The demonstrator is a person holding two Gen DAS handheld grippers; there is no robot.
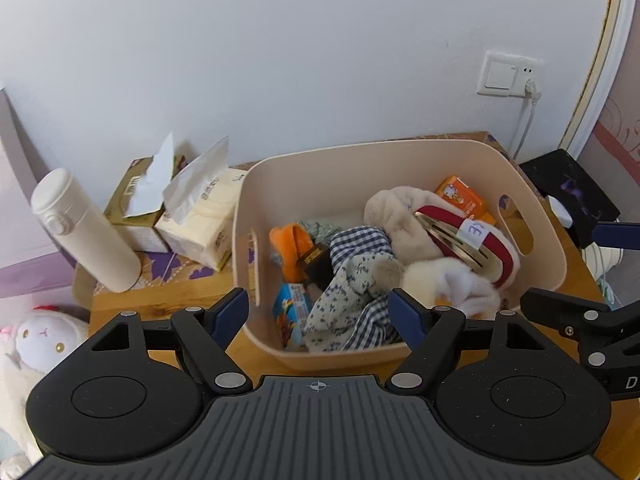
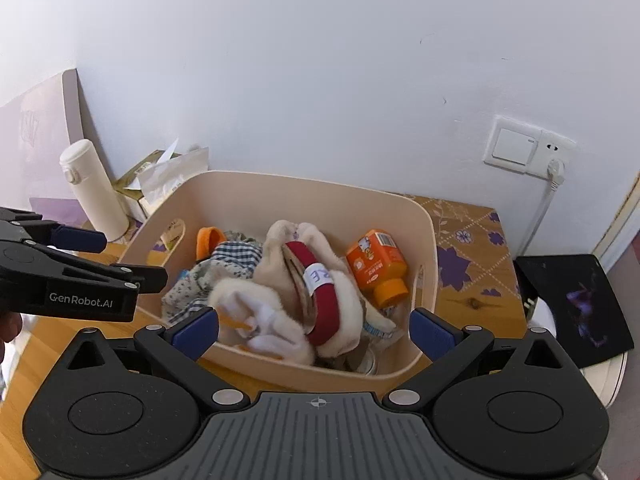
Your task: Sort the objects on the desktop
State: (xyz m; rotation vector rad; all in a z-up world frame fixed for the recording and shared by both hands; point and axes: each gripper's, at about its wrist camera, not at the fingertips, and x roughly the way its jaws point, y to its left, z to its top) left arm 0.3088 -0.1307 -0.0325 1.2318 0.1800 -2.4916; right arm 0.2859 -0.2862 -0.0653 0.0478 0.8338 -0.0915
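Both grippers hover over the beige bin (image 1: 400,354), which stands on the wooden table (image 1: 168,306) toward its back edge, near the wall; the left gripper (image 1: 320,314) is spread wide with nothing between its blue pads, and the right gripper (image 2: 316,334) is likewise at full spread and empty.

The sorted things lie heaped inside the bin: one red headband (image 2: 326,300) atop one cream plush piece (image 2: 280,276), one orange bottle (image 2: 376,266) against the right wall, one checked cloth (image 1: 356,276), one orange strap (image 1: 290,240), and what may be one small blue carton (image 1: 292,312) at the near wall, though it is half buried.

At the table's back left corner stand one white flask (image 1: 80,228) and two tissue packs (image 1: 192,216).

The risk, as I judge it: a downward reach could catch the bin's near rim and tip or shove it; loose cloth could snag a pad and drag the headband out; the two grippers, close together, could knock each other.
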